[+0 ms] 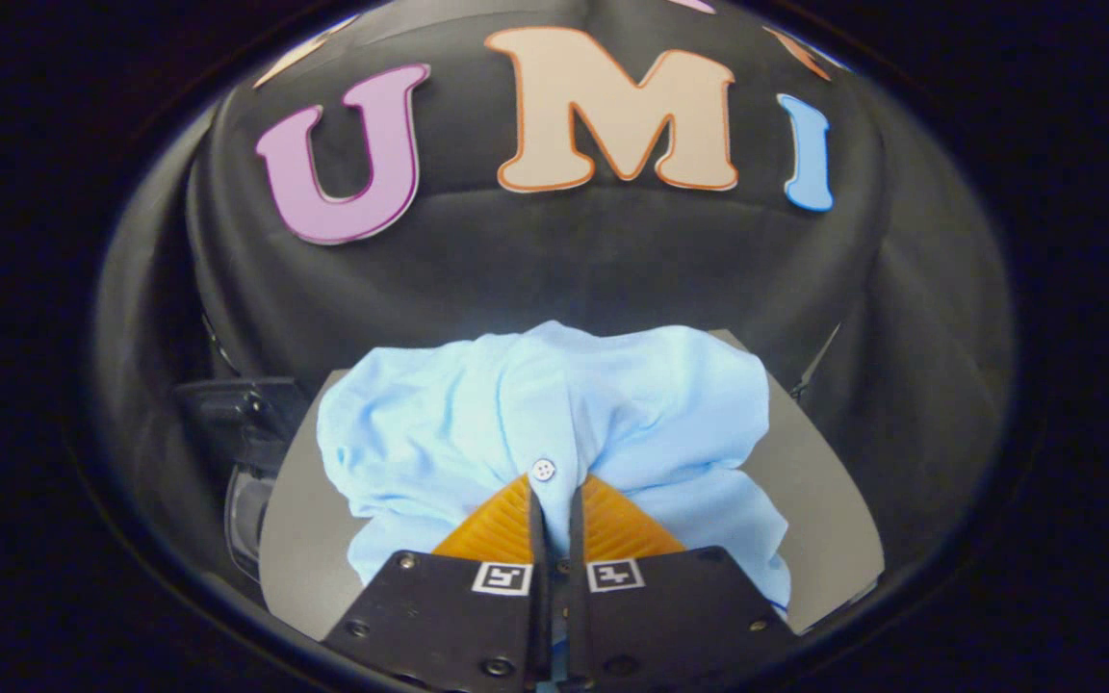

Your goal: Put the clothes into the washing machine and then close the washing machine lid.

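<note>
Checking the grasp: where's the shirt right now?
In the gripper view the light blue shirt lies bunched on the grey board, with a fold by its white button pinched between the gripper fingers.

Shirt (554,423): thin woven cloth, matt, soft, heavily creased where it gathers toward the gripper (554,491); one small glossy plastic button (543,470) with visible holes, at 12 o'clock from the fingertips. A narrow fold of the cloth is pinched between both fingers.

Fingers (497,527): pads ribbed with fine ridges, rubbery in look, slightly sheened. Finger mounts: flat, matt plates with metal screws and paper-like printed markers.

Table (814,452): smooth, matt board showing at 3 and 9 o'clock of the shirt.

Wall (612,260): matt cloth, loosely draped, folded.

Machine (246,433), at 9 o'clock: dark, glossy plastic, partly hidden.
</note>
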`<state>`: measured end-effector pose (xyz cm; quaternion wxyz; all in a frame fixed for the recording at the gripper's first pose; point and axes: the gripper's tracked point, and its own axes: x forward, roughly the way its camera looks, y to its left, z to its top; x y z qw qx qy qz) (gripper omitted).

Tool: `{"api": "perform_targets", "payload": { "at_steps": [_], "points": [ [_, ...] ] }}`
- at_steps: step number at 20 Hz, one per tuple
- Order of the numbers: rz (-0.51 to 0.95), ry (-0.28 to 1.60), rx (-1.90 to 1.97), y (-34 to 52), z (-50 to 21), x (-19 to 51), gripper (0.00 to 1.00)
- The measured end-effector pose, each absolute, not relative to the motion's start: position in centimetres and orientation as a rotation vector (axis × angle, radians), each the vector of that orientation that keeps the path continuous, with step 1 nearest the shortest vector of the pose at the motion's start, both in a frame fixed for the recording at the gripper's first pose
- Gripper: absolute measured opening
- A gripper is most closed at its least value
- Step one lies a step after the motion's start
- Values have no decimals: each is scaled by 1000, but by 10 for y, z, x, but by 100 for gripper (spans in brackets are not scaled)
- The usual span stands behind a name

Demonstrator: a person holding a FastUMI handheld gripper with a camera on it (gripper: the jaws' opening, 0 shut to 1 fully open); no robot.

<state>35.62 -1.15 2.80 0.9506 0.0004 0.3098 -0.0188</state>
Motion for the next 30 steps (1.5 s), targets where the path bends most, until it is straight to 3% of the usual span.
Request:
{"api": "perform_targets", "payload": {
  "at_steps": [4,15,24,30],
  "points": [
    [-5,560,-141,-15,30,352,2],
    [53,450,-6,6,88,343,1],
    [226,384,-33,148,134,317,1],
    [352,416,-20,243,120,311,1]
  ]
}}
